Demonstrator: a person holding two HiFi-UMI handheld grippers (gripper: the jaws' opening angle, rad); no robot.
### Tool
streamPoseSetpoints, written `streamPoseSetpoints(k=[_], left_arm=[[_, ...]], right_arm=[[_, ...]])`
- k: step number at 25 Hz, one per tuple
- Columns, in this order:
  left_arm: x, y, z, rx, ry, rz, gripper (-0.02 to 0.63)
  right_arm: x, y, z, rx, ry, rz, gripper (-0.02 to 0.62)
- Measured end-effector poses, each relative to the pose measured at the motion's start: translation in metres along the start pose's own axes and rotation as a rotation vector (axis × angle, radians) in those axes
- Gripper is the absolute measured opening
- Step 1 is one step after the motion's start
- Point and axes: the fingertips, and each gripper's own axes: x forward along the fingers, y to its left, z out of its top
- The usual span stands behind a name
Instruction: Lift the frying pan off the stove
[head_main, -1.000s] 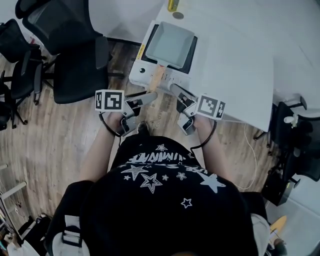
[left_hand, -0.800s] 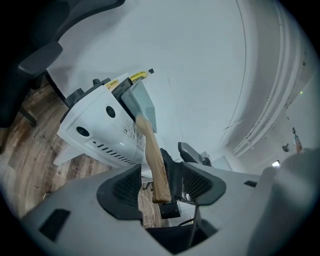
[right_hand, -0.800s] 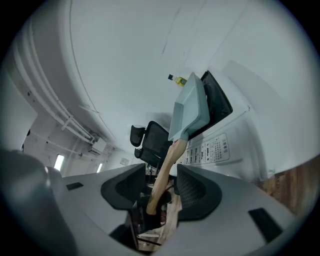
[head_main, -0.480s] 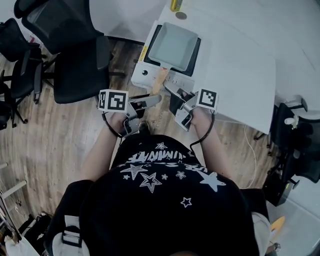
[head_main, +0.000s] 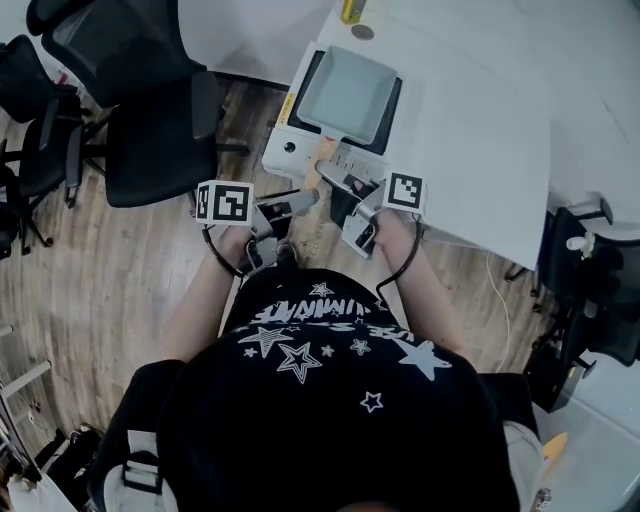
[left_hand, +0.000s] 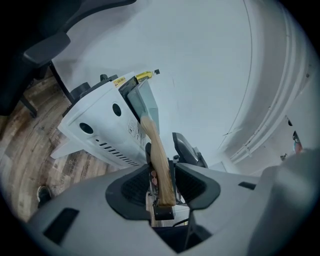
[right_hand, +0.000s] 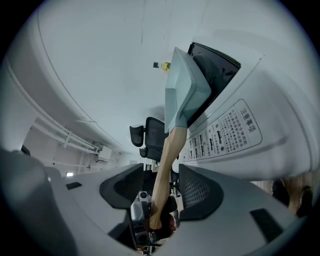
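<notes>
Tipping is the risk: the square grey metal frying pan, seen empty on the white, black-topped stove at twelve o'clock from the grippers, could be levered sideways if lifted by the tip of its wooden handle. That handle is being closed on by the left gripper, not yet pinched, and is straddled untouched by the widely spread right gripper.

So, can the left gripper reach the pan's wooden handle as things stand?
Probably yes: the wooden handle lies between the closing jaws of the left gripper; nothing blocks it, though the right gripper straddles it too.
</notes>
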Motion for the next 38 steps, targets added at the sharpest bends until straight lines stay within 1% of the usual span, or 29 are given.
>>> streamPoseSetpoints(k=[2,7,8,10,13,15,17,19,21,27,29,31,38], left_arm=[[0.0,0.001,0.0,0.002,0.002,0.002,0.135],[0.002,0.001,-0.002,-0.021,0.007,-0.011,0.123],[0.003,0.001,-0.002,-0.022,0.01,-0.012,0.121],[0.005,0.001,-0.003,-0.023,0.019,-0.012,0.12],[0.003,0.003,-0.001,-0.023,0.029,-0.012,0.118],[0.003,0.003,-0.002,-0.023,0.034,-0.01,0.117],[0.006,0.0,-0.004,-0.023,0.031,-0.011,0.115],[0.01,-0.006,-0.006,-0.031,0.015,-0.018,0.115],[0.011,-0.011,-0.008,-0.032,-0.003,-0.023,0.115],[0.008,-0.015,-0.001,0.028,0.002,-0.018,0.12],[0.007,-0.018,0.001,0.043,-0.007,-0.02,0.121],[0.006,-0.019,0.001,0.063,-0.013,-0.005,0.121],[0.007,-0.031,-0.002,0.063,-0.032,-0.04,0.115]], right_arm=[[0.003,0.0,0.001,0.01,-0.003,0.005,0.216],[0.009,0.003,0.0,0.01,0.004,0.02,0.215],[0.009,0.002,0.001,0.006,0.005,0.017,0.207],[0.01,-0.001,0.002,0.005,0.002,0.008,0.168],[0.015,-0.007,0.002,0.048,-0.013,0.008,0.112],[0.015,-0.009,0.002,0.071,-0.025,0.017,0.103],[0.01,-0.008,0.003,0.05,-0.027,0.021,0.101],[0.004,-0.004,0.004,-0.003,-0.018,0.029,0.11],[0.0,-0.001,0.004,-0.031,-0.018,0.05,0.114],[0.007,0.004,0.008,-0.022,-0.057,0.111,0.117],[0.006,0.007,0.009,-0.049,-0.057,0.112,0.122],[0.004,0.009,0.01,-0.072,-0.055,0.115,0.123],[-0.005,0.022,0.009,-0.139,-0.05,0.12,0.123]])
